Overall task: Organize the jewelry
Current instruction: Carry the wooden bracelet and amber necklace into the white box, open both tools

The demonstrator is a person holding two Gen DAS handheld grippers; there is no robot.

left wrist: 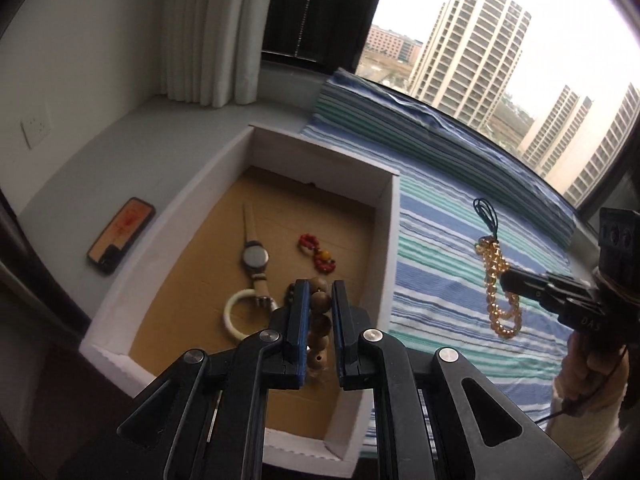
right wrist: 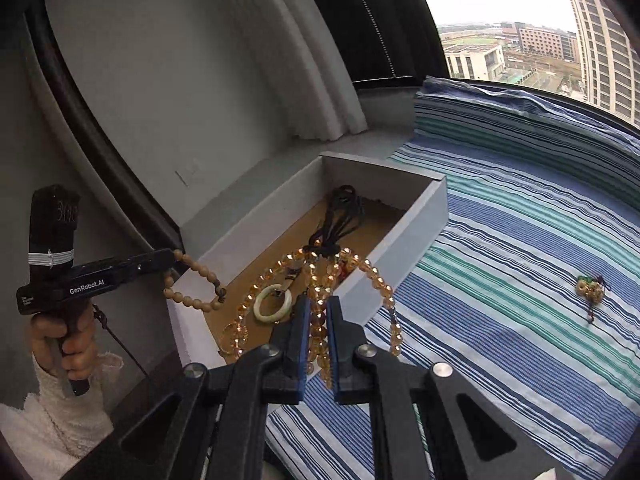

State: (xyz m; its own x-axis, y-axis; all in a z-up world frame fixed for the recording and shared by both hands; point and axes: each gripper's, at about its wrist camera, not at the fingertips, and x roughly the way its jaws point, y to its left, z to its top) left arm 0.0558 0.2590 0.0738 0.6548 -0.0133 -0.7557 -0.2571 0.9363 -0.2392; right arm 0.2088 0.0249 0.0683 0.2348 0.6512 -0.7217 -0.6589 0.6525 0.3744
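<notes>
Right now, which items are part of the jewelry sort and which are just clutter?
In play: wooden bead bracelet in left gripper; amber bead strand in right gripper; box; watch, white bangle, red bracelet; charm on cloth.

Clutter: phone, curtain.

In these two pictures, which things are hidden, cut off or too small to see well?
- Wooden bead bracelet, left wrist view: its lower part is hidden behind the left gripper.
- Amber bead strand, right wrist view: covers part of the box floor, so the watch is not seen there.
- Small charm on the striped cloth: too small to identify.
- Phone: screen too small to read.
</notes>
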